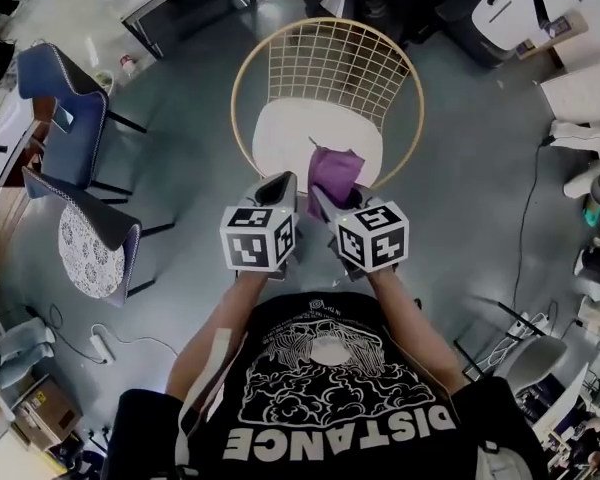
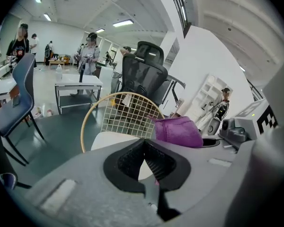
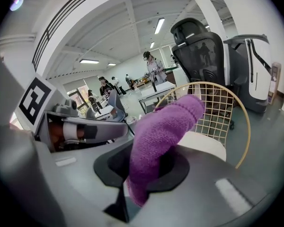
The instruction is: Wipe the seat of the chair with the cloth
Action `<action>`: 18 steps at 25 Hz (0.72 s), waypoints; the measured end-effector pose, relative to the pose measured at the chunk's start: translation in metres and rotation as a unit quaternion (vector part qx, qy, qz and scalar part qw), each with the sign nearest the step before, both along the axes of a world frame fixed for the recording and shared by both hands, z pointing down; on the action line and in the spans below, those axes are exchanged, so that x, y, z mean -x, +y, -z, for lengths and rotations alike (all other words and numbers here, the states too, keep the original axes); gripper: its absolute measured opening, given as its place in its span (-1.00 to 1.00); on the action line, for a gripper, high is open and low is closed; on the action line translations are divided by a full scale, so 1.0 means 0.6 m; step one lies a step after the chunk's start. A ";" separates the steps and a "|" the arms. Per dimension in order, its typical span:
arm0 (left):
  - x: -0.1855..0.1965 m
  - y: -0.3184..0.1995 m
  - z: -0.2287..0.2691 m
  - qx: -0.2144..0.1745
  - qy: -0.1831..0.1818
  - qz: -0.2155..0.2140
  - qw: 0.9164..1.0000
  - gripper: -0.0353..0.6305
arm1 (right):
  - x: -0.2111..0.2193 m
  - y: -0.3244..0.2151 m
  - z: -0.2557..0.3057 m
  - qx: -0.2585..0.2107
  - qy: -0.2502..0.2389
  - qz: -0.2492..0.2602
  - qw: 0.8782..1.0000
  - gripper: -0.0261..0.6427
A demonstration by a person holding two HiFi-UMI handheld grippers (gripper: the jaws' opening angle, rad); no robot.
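The chair has a gold wire back (image 1: 332, 66) and a white seat (image 1: 280, 133), straight ahead of me on the grey floor. A purple cloth (image 1: 333, 173) sticks up over the seat's near edge, and my right gripper (image 1: 328, 200) is shut on it. In the right gripper view the cloth (image 3: 165, 126) rises from between the jaws and curls toward the chair back. Just to the left, my left gripper (image 1: 277, 184) hovers at the seat's front edge. Its jaws (image 2: 144, 144) meet at the tips with nothing between them. The cloth (image 2: 177, 130) shows beside it on the right.
Two blue chairs (image 1: 65, 108) stand at the left, one with a patterned seat (image 1: 88, 248). Behind the wire chair are a black office chair (image 2: 144, 74) and a white table (image 2: 78, 82). A power strip (image 1: 102, 346) and cables lie on the floor. People stand far back.
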State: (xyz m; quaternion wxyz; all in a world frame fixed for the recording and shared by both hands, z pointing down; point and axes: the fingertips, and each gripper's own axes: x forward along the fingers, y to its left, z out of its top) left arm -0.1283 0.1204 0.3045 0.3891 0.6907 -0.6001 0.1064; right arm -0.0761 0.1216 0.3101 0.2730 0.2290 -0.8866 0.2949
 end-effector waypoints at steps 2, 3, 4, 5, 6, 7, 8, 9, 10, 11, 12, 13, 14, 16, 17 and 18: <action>0.019 -0.006 -0.010 -0.002 0.006 -0.009 1.000 -0.91 | 0.021 -0.004 -0.008 0.006 0.004 -0.008 1.000 -0.73; 0.027 -0.008 -0.014 -0.002 0.010 -0.012 1.000 -0.91 | 0.031 -0.006 -0.012 0.009 0.006 -0.011 1.000 -0.73; 0.035 -0.010 -0.016 0.000 0.012 -0.015 1.000 -0.91 | 0.042 -0.007 -0.016 0.013 0.007 -0.013 1.000 -0.73; 0.043 -0.010 -0.017 0.006 0.014 -0.018 1.000 -0.91 | 0.051 -0.008 -0.020 0.016 0.008 -0.015 1.000 -0.73; 0.049 -0.010 -0.019 0.011 0.014 -0.020 1.000 -0.91 | 0.058 -0.010 -0.024 0.019 0.009 -0.016 1.000 -0.73; 0.052 -0.012 -0.022 0.014 0.014 -0.022 1.000 -0.91 | 0.062 -0.012 -0.029 0.024 0.009 -0.017 1.000 -0.73; 0.055 -0.014 -0.025 0.016 0.014 -0.023 1.000 -0.91 | 0.066 -0.015 -0.034 0.028 0.010 -0.018 0.999 -0.73; 0.059 -0.016 -0.029 0.017 0.015 -0.023 0.999 -0.91 | 0.072 -0.018 -0.039 0.032 0.010 -0.019 0.999 -0.73; 0.066 -0.019 -0.033 0.018 0.015 -0.023 0.999 -0.90 | 0.080 -0.021 -0.045 0.035 0.009 -0.019 0.999 -0.73; 0.072 -0.022 -0.038 0.020 0.016 -0.021 0.999 -0.91 | 0.088 -0.024 -0.050 0.038 0.009 -0.019 0.999 -0.73; 0.079 -0.025 -0.043 0.022 0.019 -0.019 0.999 -0.90 | 0.096 -0.028 -0.056 0.041 0.008 -0.017 0.999 -0.73; 0.084 -0.028 -0.045 0.024 0.024 -0.015 0.999 -0.90 | 0.103 -0.031 -0.061 0.043 0.008 -0.016 0.999 -0.73; 0.090 -0.032 -0.046 0.025 0.029 -0.011 0.999 -0.91 | 0.109 -0.035 -0.067 0.046 0.008 -0.015 0.999 -0.73; 0.101 -0.042 -0.053 0.030 0.034 -0.002 0.999 -0.91 | 0.123 -0.046 -0.082 0.052 0.007 -0.010 0.999 -0.73; 0.108 -0.047 -0.059 0.033 0.033 0.001 0.999 -0.90 | 0.131 -0.052 -0.091 0.056 0.005 -0.007 0.998 -0.73; 0.114 -0.053 -0.066 0.036 0.031 0.005 0.999 -0.91 | 0.140 -0.059 -0.101 0.059 0.003 -0.002 0.998 -0.73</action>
